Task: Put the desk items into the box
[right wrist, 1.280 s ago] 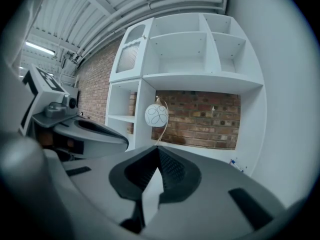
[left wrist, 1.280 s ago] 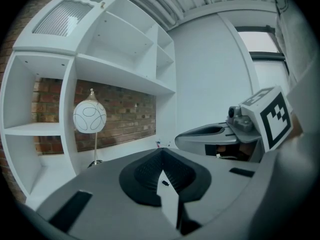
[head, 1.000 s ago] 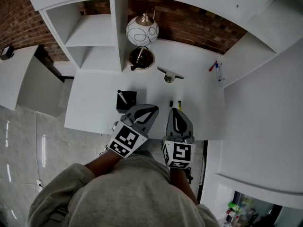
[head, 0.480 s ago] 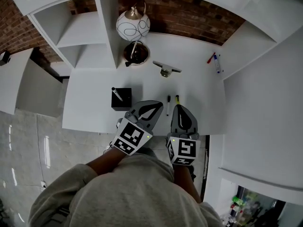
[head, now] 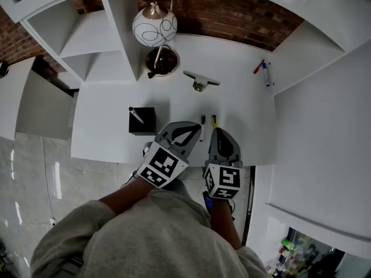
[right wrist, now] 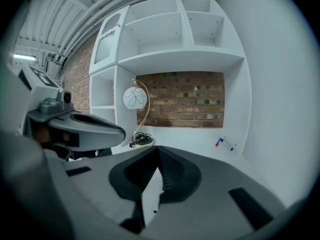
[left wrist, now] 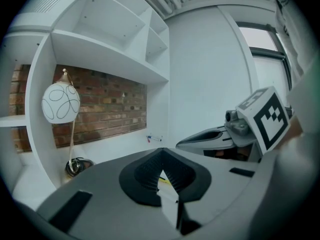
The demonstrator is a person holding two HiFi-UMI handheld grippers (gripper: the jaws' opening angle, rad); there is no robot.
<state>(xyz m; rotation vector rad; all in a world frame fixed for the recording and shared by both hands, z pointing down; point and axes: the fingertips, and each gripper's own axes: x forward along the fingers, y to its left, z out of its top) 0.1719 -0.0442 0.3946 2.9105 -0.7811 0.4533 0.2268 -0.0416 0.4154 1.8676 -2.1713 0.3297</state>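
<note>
A black box stands on the white desk with one pen sticking out of it. Two pens, a black-and-white one and a yellow-tipped one, lie just ahead of my grippers. A grey stapler-like item lies further back. Red and blue markers rest at the back right corner. My left gripper hovers over the desk's front edge right of the box, shut and empty. Beside it my right gripper is shut and empty too. The left gripper view and right gripper view show the jaw tips meeting.
A round white lamp with a dark base stands at the back left, beside white shelf units. A brick wall backs the desk. A white side wall bounds the right. The person's grey sleeves fill the foreground.
Both grippers have edged forward over the desk's front edge, and their tips now lie close to the two pens. The view has shifted a little. Both stay shut.
</note>
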